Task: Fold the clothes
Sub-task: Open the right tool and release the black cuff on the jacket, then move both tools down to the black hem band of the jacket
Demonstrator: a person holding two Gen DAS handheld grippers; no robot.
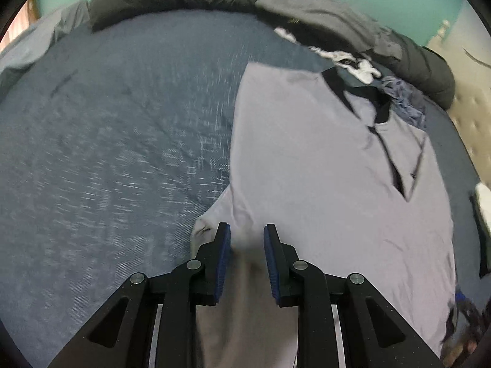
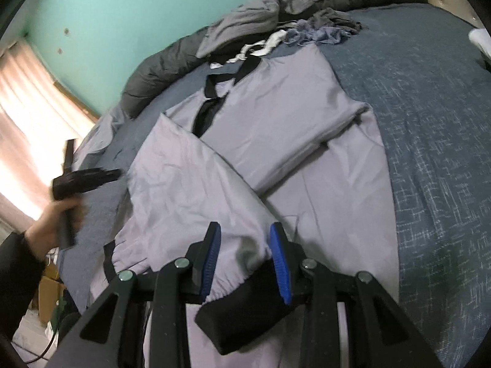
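Note:
A light grey jacket [image 2: 276, 122] with a black collar and zip lies flat on the blue bedspread [image 2: 429, 153]. One sleeve [image 2: 190, 178] is folded slantwise across its front. My right gripper [image 2: 244, 245] is shut on the gathered end of that sleeve, and the black cuff [image 2: 245, 316] bulges out below its pads. In the left wrist view the jacket [image 1: 322, 168] spreads to the right. My left gripper [image 1: 247, 242] stands open over a grey part of it near the left edge, with cloth lying under the gap. A hand carries this left gripper [image 2: 89, 174] at the jacket's left side.
Dark grey bedding and a heap of loose clothes [image 2: 276, 21] lie along the far side of the bed, against a green wall. A bright curtain [image 2: 30, 107] hangs at the left. A padded headboard [image 1: 469, 116] borders the bed at the right.

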